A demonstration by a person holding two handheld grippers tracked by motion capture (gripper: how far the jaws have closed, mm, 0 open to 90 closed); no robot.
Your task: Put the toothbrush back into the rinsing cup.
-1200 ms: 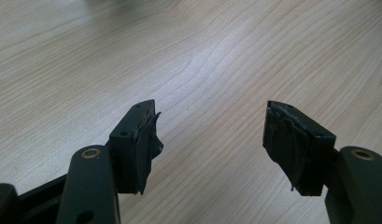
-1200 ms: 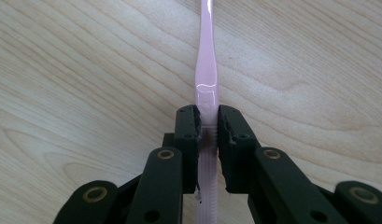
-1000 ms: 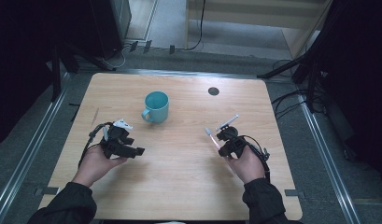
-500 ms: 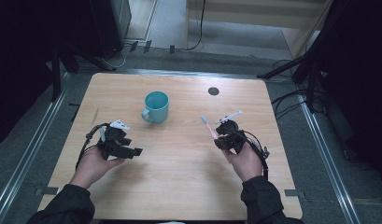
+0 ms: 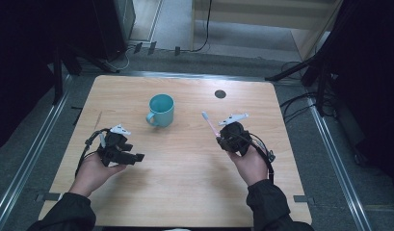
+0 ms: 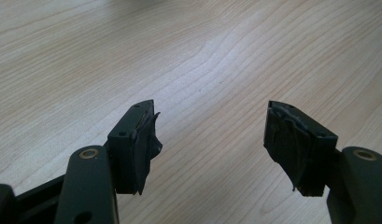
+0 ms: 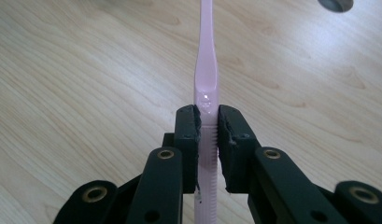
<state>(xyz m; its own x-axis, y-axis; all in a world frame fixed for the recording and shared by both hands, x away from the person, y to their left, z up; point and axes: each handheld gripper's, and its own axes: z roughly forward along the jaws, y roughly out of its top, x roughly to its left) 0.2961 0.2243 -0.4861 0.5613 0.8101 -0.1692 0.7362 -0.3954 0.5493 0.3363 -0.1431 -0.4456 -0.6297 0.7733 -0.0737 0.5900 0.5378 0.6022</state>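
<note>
Left gripper low over the bare worktop, jaws wide apart with nothing between them, right gripper with jaws clamped on a pink toothbrush held above the worktop, teal mug beyond.

No readable text, labels, brands, numbers or signs anywhere: none on the teal mug, the pink toothbrush, or the wooden counter.
</note>
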